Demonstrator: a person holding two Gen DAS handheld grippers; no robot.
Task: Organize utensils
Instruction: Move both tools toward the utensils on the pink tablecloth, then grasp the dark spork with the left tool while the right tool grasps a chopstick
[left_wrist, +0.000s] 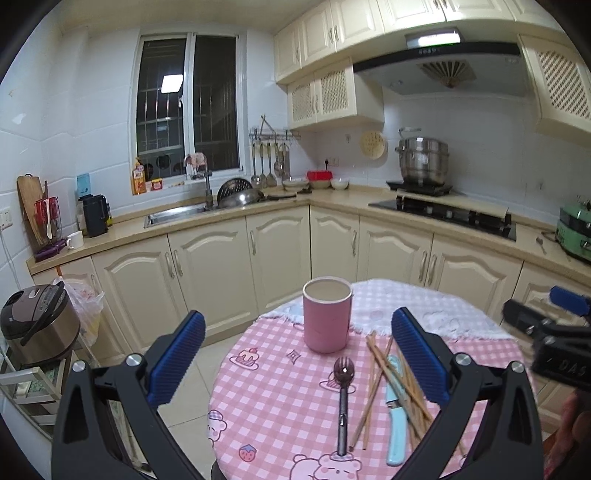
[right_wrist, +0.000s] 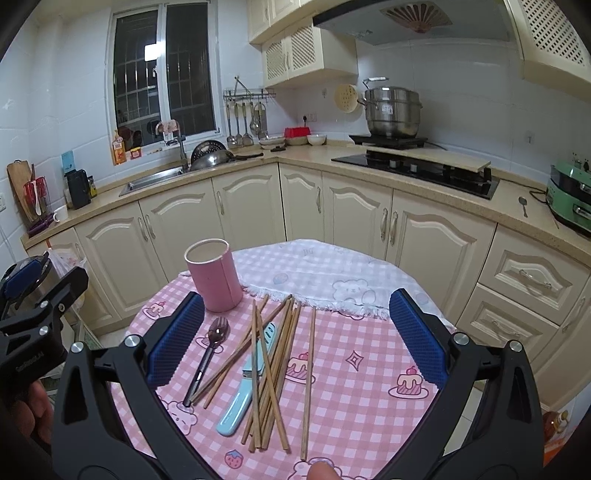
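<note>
A pink cup (left_wrist: 327, 315) (right_wrist: 213, 274) stands upright and empty at the far side of a small round table with a pink checked cloth (left_wrist: 273, 398) (right_wrist: 369, 369). A dark metal spork (left_wrist: 342, 398) (right_wrist: 208, 356), several wooden chopsticks (left_wrist: 380, 373) (right_wrist: 273, 369) in a loose pile, and a light blue knife (left_wrist: 396, 417) (right_wrist: 245, 384) lie in front of the cup. One chopstick (right_wrist: 308, 384) lies apart on the right. My left gripper (left_wrist: 297, 354) is open above the spork. My right gripper (right_wrist: 297, 338) is open above the chopstick pile.
A white cloth (right_wrist: 325, 273) covers the table's far part. Cream kitchen cabinets (left_wrist: 221, 266) and a counter with a sink (left_wrist: 173, 214) and stove (left_wrist: 443, 216) run behind. A rice cooker (left_wrist: 37, 321) sits low at the left. The right gripper's body shows in the left wrist view (left_wrist: 554, 332).
</note>
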